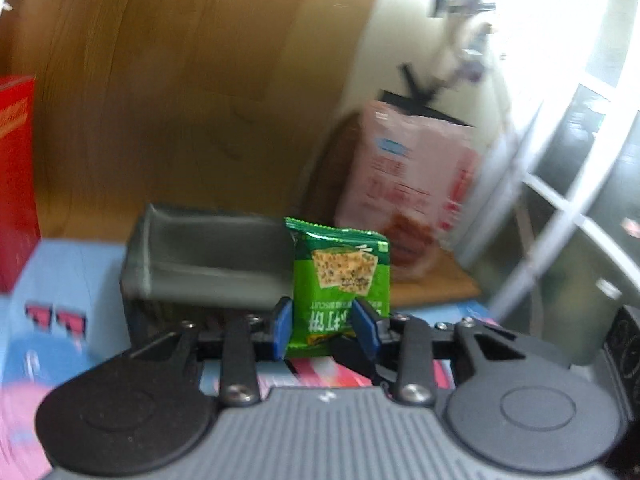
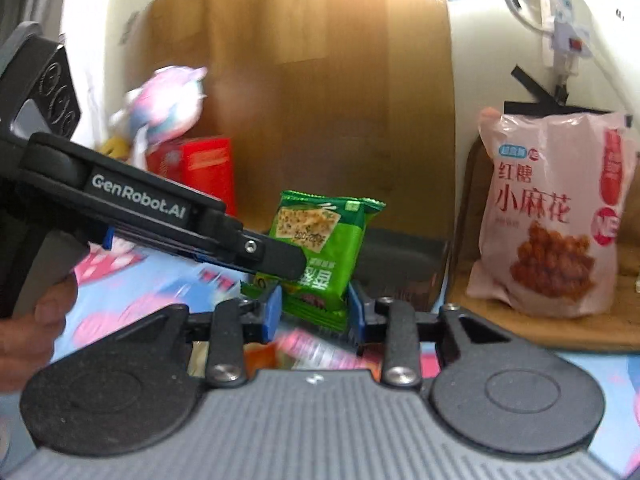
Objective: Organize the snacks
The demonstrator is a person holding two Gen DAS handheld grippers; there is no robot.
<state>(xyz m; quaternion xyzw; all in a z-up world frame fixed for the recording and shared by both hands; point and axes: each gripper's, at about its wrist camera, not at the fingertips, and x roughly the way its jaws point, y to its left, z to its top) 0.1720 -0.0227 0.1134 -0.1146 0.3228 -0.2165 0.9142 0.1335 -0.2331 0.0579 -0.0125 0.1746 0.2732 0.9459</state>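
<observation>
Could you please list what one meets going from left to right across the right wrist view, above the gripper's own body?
Left gripper → plush toy → red box → green cracker packet → pink snack bag.

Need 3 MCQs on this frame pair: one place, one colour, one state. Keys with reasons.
1. The pink snack bag stands:
A. on the wooden board
B. in the dark bin
C. on the red box

2. The left gripper's pads are:
A. red
B. blue
C. yellow

3. The left gripper is:
A. open and holding nothing
B. shut on nothing
C. shut on a green biscuit packet

Key:
1 A: the pink snack bag sits upright on the wooden board, against the wall.
2 B: the pads on the left gripper show blue.
3 C: both pads press the green biscuit packet from either side.
</observation>
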